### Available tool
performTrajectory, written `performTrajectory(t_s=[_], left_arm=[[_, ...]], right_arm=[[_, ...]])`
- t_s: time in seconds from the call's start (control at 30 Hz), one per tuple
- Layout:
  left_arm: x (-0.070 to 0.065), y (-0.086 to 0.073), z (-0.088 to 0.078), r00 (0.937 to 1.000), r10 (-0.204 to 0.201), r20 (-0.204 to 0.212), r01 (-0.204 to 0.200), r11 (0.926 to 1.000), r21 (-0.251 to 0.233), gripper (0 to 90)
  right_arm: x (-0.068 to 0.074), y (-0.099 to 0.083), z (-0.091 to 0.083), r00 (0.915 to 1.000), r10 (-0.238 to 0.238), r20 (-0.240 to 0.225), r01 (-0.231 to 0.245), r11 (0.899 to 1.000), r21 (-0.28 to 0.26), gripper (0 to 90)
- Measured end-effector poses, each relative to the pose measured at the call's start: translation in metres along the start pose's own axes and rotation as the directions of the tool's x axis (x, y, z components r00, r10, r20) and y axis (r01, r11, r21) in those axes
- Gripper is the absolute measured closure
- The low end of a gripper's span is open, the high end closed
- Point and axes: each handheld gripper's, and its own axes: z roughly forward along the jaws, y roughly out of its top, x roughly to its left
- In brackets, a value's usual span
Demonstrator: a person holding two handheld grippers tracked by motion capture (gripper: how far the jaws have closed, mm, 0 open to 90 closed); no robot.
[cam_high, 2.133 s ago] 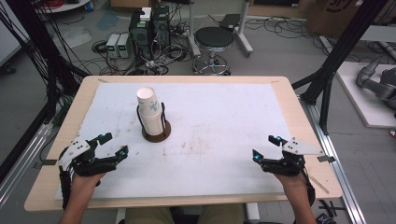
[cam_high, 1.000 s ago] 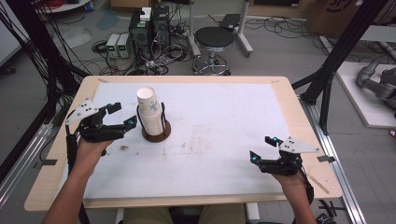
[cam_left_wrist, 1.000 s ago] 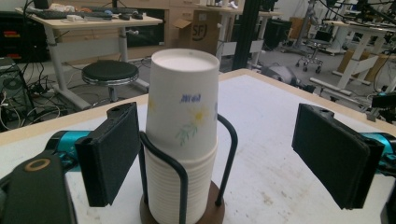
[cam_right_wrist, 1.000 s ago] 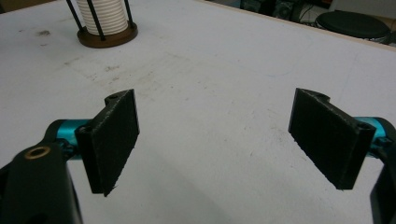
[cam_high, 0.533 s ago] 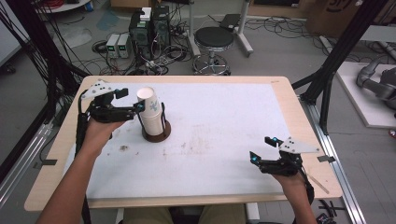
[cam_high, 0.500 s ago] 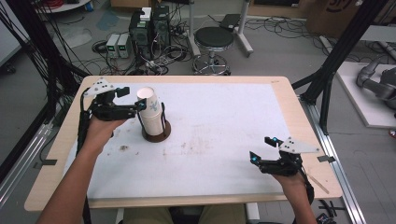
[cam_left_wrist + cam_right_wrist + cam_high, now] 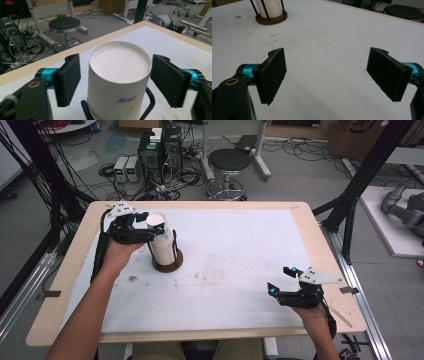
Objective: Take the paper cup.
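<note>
Since two seconds ago the left gripper (image 7: 161,231) has travelled from the near left part of the table up to the stack of paper cups (image 7: 162,245), and its jaws have just been closing with the top cup between them. In the left gripper view (image 7: 120,80) the flat, matte black pads (image 7: 67,78) flank the top cup's (image 7: 120,72) upturned round base, a narrow gap showing on each side, so the cup is bracketed but not yet pinched. That cup is smooth white paper, tapered, printed with blue characters and a pale flower pattern. The stack stands upside down in a round dark-brown wooden holder (image 7: 167,265) fenced by thin black wire uprights, on the left half of the white, scuffed table cover (image 7: 240,250). Well to the right of the holder, near the table's front edge, the right gripper (image 7: 282,279) has stayed in place, its jaws spread wide over bare cover, grasping nothing.
</note>
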Motion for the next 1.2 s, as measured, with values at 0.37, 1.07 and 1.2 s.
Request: performTrajectory(t_s=[0.37,1.07,1.2], left_arm=[[0.0,0.003,0.001,0.9997,0.007,0.024,-0.006,0.9999,-0.016,34.7],[-0.012,0.059,-0.041,0.9981,0.027,0.055,-0.015,0.9754,-0.22,37.0],[-0.016,0.07,-0.05,0.9971,0.044,0.062,-0.028,0.9704,-0.24,37.1]], right_arm=[[0.001,0.0,0.002,1.0,0.003,-0.006,-0.003,1.0,0.004,16.4],[0.001,0.001,0.0,0.9999,0.011,-0.009,-0.011,1.0,-0.004,16.3],[0.001,0.002,0.001,0.9999,0.006,-0.01,-0.006,1.0,-0.012,16.4]])
